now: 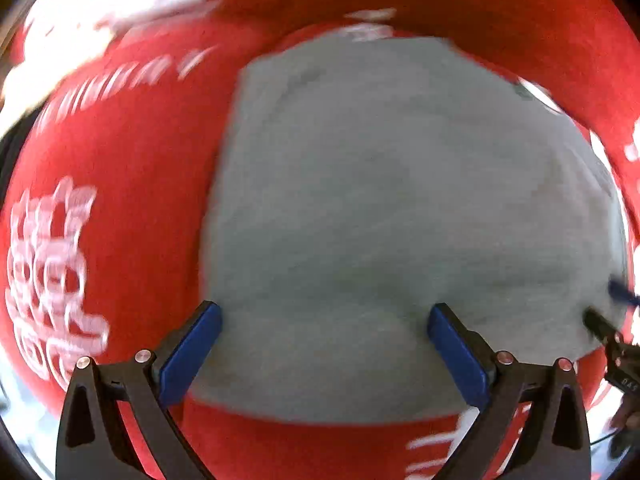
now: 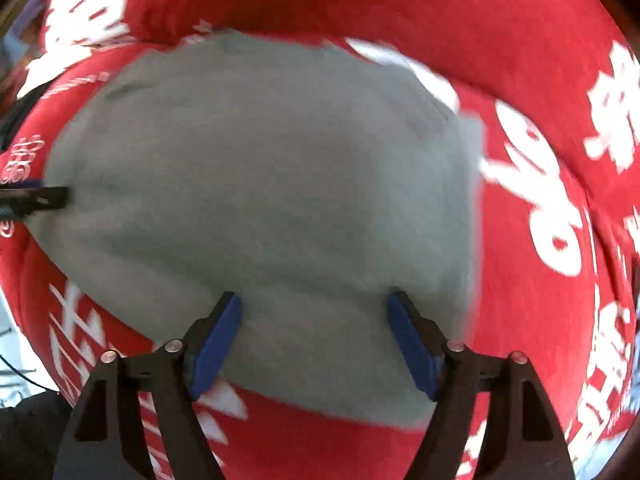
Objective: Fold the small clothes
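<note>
While both grippers gape, one grey garment [image 1: 380, 220] covers one red cloth [image 1: 140, 152]

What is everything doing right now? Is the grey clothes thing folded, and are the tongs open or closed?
grey garment: lying flat on the cloth, looks folded into a compact shape; the picture is blurred.
red cloth: spread underneath, white writing on it.
left tongs: open, above the garment, nothing between them.
right tongs: open, above the garment, nothing between them.

A matt grey knit garment [image 1: 380, 220] is spread on red printed cloth [image 1: 140, 152]; blue pads [image 2: 216, 344] look smooth.
</note>
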### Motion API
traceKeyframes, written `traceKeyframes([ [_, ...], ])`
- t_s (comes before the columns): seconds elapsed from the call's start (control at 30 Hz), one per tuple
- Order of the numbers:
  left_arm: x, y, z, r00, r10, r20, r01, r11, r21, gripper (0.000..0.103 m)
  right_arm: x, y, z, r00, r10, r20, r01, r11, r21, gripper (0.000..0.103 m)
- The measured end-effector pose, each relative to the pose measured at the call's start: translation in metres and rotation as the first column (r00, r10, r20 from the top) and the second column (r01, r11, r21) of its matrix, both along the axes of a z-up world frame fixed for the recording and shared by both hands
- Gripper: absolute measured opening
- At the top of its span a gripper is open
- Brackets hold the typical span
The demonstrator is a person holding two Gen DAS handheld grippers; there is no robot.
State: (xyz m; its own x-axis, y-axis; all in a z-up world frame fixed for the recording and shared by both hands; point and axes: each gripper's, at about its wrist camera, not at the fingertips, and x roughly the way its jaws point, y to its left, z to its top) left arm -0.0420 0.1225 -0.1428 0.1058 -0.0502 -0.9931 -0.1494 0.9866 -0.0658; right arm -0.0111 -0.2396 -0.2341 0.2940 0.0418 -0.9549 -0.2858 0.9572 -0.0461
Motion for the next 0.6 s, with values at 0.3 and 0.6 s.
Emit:
traceKeyframes([
  [0.3,0.023,0.055,0.040,0.981,0.174,0.084,-0.172,0.985,-0.028,0.103,0.026,0.007,0.047,0.997,-0.048,0.064,0.045,0.998,0.048,0.081],
  [0.6,0.127,-0.034,-0.010,0.998,-0.037,0.047,0.037,0.999,0.018,0.103,0.132,0.087,0.001,0.999,0.009,0.053,-0.011,1.000,0.026,0.092],
])
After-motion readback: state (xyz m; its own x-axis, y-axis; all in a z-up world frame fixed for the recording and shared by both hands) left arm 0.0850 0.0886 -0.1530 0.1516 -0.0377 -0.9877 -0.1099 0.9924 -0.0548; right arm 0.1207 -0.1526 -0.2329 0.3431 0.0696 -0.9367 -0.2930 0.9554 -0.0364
